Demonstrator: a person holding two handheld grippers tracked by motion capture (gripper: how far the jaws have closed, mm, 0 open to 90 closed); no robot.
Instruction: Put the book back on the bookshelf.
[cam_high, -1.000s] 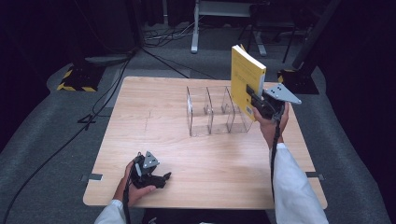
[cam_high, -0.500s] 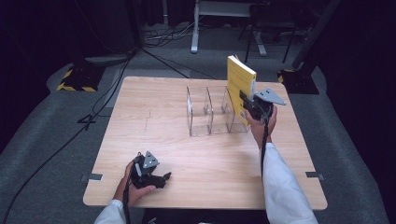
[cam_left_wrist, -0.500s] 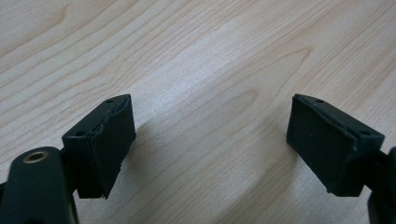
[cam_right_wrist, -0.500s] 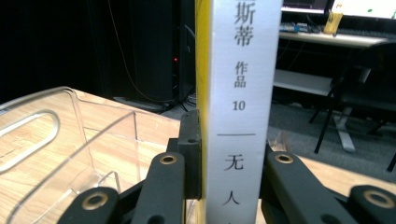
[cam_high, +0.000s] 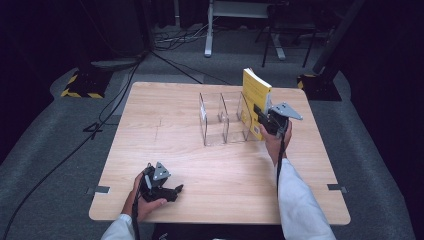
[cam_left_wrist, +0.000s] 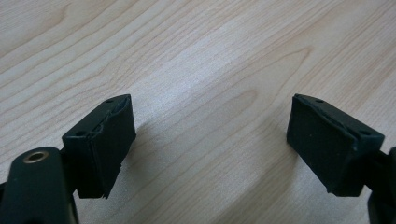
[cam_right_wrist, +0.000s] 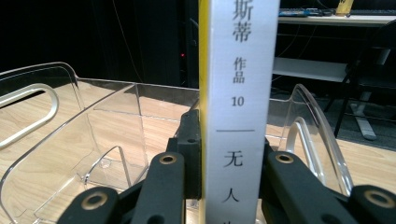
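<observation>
**Yellow book held upright at a clear rack, left gripper idle on the table**

Nearest the person, at the front left of the wooden table (cam_high: 165, 125), the left hand (cam_high: 142, 200) rests on the surface holding the left gripper (cam_high: 172, 191). In the left gripper view its two black jaws stand wide apart, released, with bare wood grain between them and nothing held.

Farther along the right side, a white sleeve (cam_high: 300, 205) leads up to the right hand (cam_high: 275, 142), which holds the right gripper (cam_high: 260, 114) raised at the rack's right end. Its jaws are clenched on a yellow book (cam_high: 256, 97), gripped across the white spine (cam_right_wrist: 238, 93), which bears printed Chinese characters and the number 10. The book stands roughly upright, its lower edge down at the rightmost slot of the clear acrylic divider rack (cam_high: 220, 120); whether it touches the rack's floor cannot be told.

Beyond the table lie a grey floor, black cables (cam_high: 125, 85) and a yellow-and-black striped base (cam_high: 80, 85).
</observation>
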